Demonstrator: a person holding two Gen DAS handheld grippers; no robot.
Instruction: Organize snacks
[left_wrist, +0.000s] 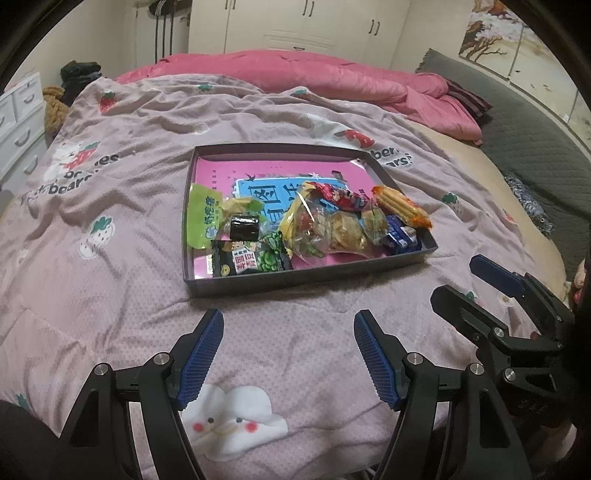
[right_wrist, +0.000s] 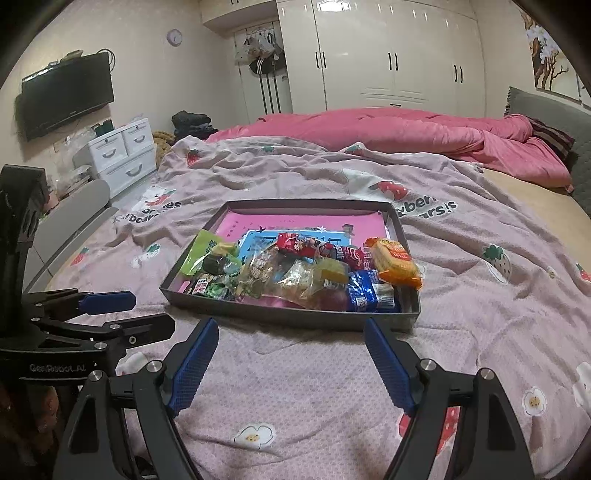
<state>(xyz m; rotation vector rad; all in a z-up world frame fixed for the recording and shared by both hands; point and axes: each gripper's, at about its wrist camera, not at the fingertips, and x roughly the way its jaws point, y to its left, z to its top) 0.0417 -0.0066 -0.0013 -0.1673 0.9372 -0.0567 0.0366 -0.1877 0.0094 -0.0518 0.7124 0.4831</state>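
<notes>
A shallow grey box (left_wrist: 306, 277) with a pink lining lies on the bed; it also shows in the right wrist view (right_wrist: 288, 314). Several snacks lie inside: a green pouch (left_wrist: 203, 218), a black packet (left_wrist: 251, 258), clear bags of sweets (left_wrist: 332, 229), an orange cracker pack (left_wrist: 402, 206) (right_wrist: 395, 262), a red wrapper (right_wrist: 314, 247) and a blue packet (right_wrist: 369, 291). My left gripper (left_wrist: 288, 321) is open and empty, just short of the box's near wall. My right gripper (right_wrist: 290, 332) is open and empty, also near that wall. Each gripper shows in the other's view, the right (left_wrist: 480, 284) and the left (right_wrist: 129, 310).
The bed wears a pink strawberry-print quilt (left_wrist: 129, 229) with a rumpled red duvet (left_wrist: 314, 74) behind. A white drawer unit (right_wrist: 122, 155) and wall television (right_wrist: 66, 96) stand to the left. A grey headboard (left_wrist: 535, 140) runs along the right. Wardrobes (right_wrist: 388, 55) line the far wall.
</notes>
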